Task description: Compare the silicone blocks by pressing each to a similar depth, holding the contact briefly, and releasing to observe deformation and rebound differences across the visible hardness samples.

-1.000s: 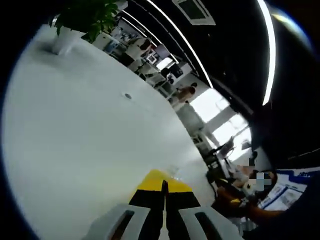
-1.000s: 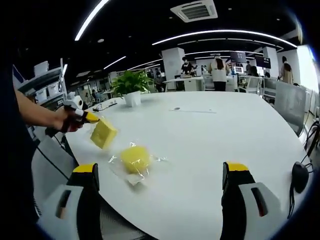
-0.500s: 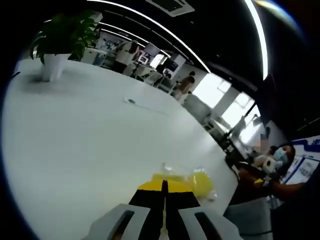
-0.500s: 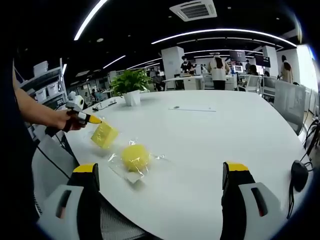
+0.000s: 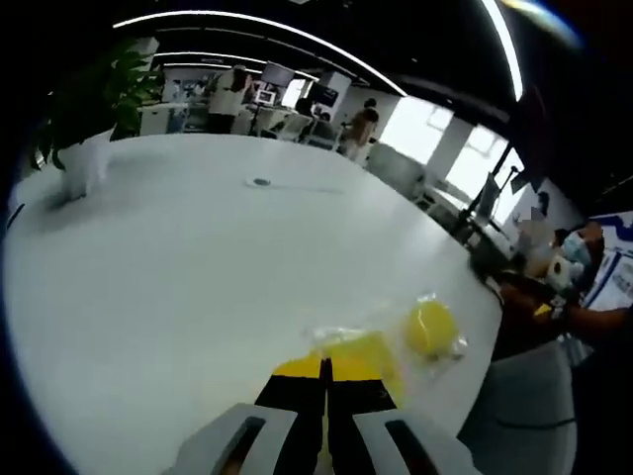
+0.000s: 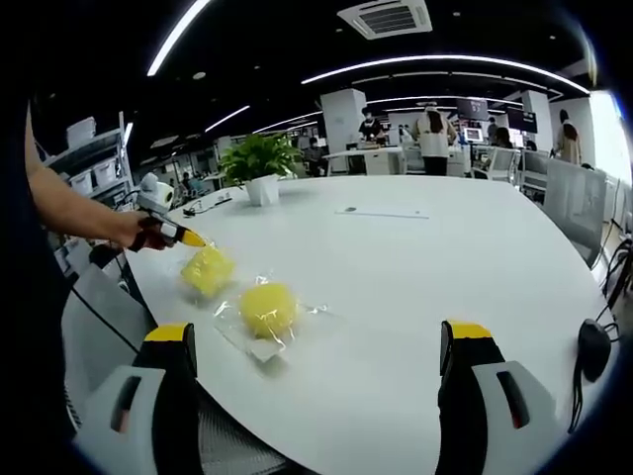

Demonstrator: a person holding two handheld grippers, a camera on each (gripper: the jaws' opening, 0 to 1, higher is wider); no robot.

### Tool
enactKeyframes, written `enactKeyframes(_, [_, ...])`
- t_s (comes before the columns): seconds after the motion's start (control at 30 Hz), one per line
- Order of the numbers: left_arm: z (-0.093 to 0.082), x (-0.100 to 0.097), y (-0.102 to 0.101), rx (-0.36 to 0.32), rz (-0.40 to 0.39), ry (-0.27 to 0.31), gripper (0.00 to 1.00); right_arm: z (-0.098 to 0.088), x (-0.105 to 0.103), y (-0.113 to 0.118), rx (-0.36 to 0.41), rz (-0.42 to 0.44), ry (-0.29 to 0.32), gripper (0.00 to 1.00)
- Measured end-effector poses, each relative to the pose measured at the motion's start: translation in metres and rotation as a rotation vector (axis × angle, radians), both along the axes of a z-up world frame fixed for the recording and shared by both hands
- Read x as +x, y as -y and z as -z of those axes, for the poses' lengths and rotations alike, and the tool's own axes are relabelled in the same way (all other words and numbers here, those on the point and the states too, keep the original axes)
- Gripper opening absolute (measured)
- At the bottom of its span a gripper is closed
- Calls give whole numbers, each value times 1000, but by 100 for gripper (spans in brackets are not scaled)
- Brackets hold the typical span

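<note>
The left gripper (image 5: 324,391) is clenched, jaws together, tips on a yellow block (image 6: 207,269) in clear wrap near the white table's (image 6: 415,287) edge; a second yellow block (image 6: 268,309), also wrapped, lies just beside it. The right gripper (image 6: 316,346) hangs released, jaws wide apart, touching nothing. Both blocks look soft, light and springy, their wrap likely slippery, so press squarely on the top centre.

An open-plan office: a big white meeting table (image 6: 415,297) with a potted plant (image 6: 260,163), desks with monitors (image 6: 473,112) behind, people standing about, strip lights and a ceiling air-conditioning vent (image 6: 385,18) overhead.
</note>
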State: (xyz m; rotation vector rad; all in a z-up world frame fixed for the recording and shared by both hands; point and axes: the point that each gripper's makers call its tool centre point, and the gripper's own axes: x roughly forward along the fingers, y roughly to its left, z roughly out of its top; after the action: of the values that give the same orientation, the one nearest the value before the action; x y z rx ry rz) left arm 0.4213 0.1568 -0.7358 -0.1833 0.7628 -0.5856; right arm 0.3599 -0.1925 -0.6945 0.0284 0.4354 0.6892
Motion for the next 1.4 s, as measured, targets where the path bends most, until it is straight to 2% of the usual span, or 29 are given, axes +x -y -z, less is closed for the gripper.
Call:
enactKeyframes(0.13, [8, 4, -6, 44, -6, -3, 0, 1, 1, -3, -2, -2, -4, 96])
enactKeyframes(0.43, [20, 9, -9, 69, -9, -13, 0, 4, 2, -3, -19, -2, -13, 96])
enactKeyframes(0.5, [26, 10, -13, 136, 15, 1, 0, 4, 1, -3, -18, 0, -18, 96])
enactKeyframes(0.53, [28, 11, -13, 144, 17, 3, 0, 5, 1, -3, -19, 1, -20, 96])
enactKeyframes(0.67, [41, 11, -18, 125, -14, -32, 0, 6, 1, -4, -22, 3, -27, 96])
enactKeyframes(0.97, [47, 17, -20, 157, 20, -45, 0, 10, 3, -5, -21, 11, -40, 96])
enactKeyframes(1.2, [48, 18, -22, 137, 6, -54, 0, 10, 6, -8, -16, 13, -43, 96])
enactKeyframes(1.3, [46, 18, -23, 45, -67, -98, 1, 11, 5, -10, -16, 9, -45, 96])
enactKeyframes(1.37, [43, 21, -24, 6, -92, -71, 6, 16, 5, -9, -50, 5, -45, 96])
enactKeyframes(1.4, [44, 22, -26, 14, -106, -59, 12, 17, 5, -9, -65, 2, -39, 96])
